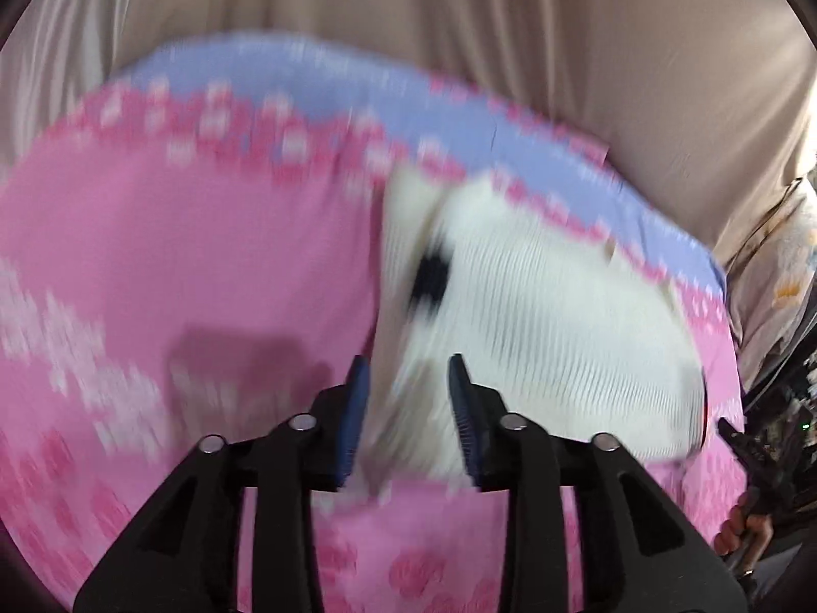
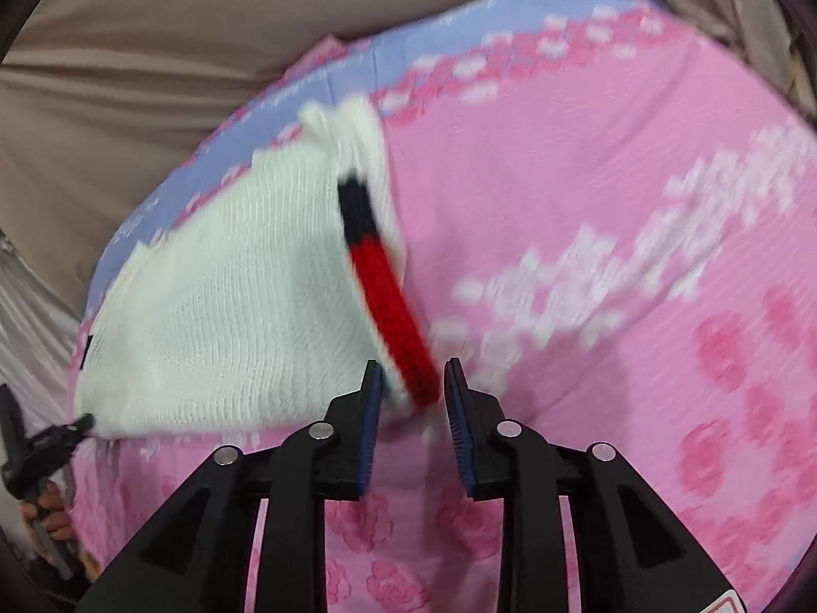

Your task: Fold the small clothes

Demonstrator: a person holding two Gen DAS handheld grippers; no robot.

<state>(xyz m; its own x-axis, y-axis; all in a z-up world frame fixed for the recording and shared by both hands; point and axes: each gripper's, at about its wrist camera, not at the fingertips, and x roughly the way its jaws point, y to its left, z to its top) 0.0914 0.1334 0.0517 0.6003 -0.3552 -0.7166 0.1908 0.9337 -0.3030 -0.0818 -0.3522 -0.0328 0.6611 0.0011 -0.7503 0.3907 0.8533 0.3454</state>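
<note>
A small white knit garment (image 1: 551,327) with a black and red band (image 2: 388,296) lies on the pink flowered cloth (image 1: 178,255). In the left wrist view my left gripper (image 1: 406,408) is open, its fingers on either side of the garment's near left edge. In the right wrist view my right gripper (image 2: 413,398) is open, its fingers either side of the red band's near end at the garment (image 2: 230,306)'s right corner. The left gripper also shows in the right wrist view (image 2: 46,444) at the garment's left corner. Both views are motion-blurred.
The pink cloth (image 2: 613,204) has a lilac border (image 1: 408,97) at its far edge. Beige fabric (image 1: 459,10) hangs behind it. The other hand and tool (image 1: 750,465) show at the right edge of the left wrist view.
</note>
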